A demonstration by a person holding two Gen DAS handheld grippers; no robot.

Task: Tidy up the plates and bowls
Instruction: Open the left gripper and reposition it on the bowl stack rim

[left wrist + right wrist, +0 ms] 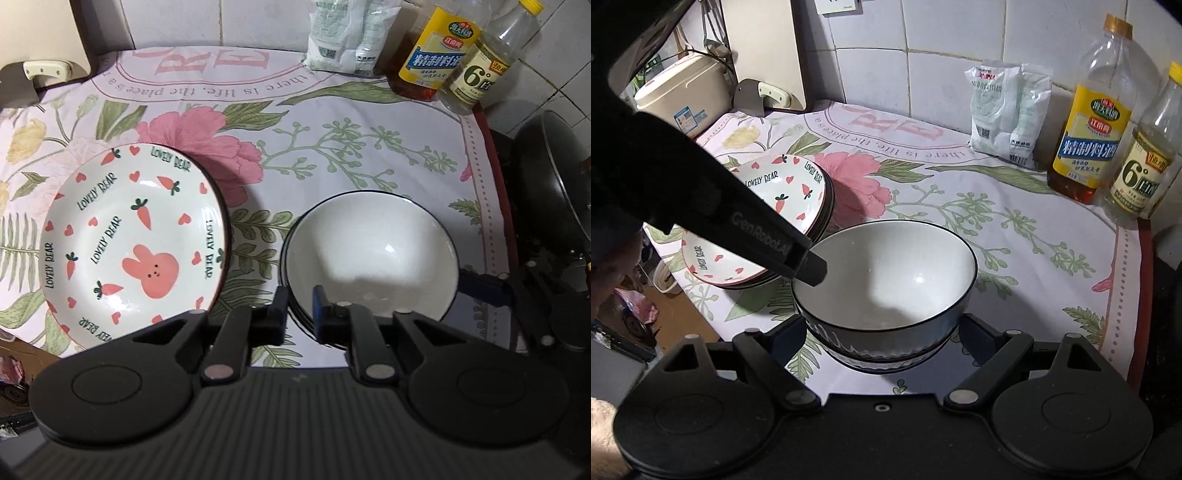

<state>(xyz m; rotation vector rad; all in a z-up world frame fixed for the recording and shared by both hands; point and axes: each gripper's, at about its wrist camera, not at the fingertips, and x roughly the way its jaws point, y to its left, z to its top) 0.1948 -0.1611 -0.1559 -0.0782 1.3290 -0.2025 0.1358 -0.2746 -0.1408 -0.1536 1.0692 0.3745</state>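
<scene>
The white bowl [886, 273], stacked on other bowls beside the plates [133, 240], is pinched at its rim by the left gripper [299, 314]. It is flanked by the wide-open right gripper [882, 339], which grasps nothing, on the floral cloth [332, 147].

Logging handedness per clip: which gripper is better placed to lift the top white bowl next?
Probably left. The left gripper has its fingers astride the white bowl's near-left rim, one inside, one outside. The right gripper is wide open around the bowl stack, gripping nothing.
</scene>
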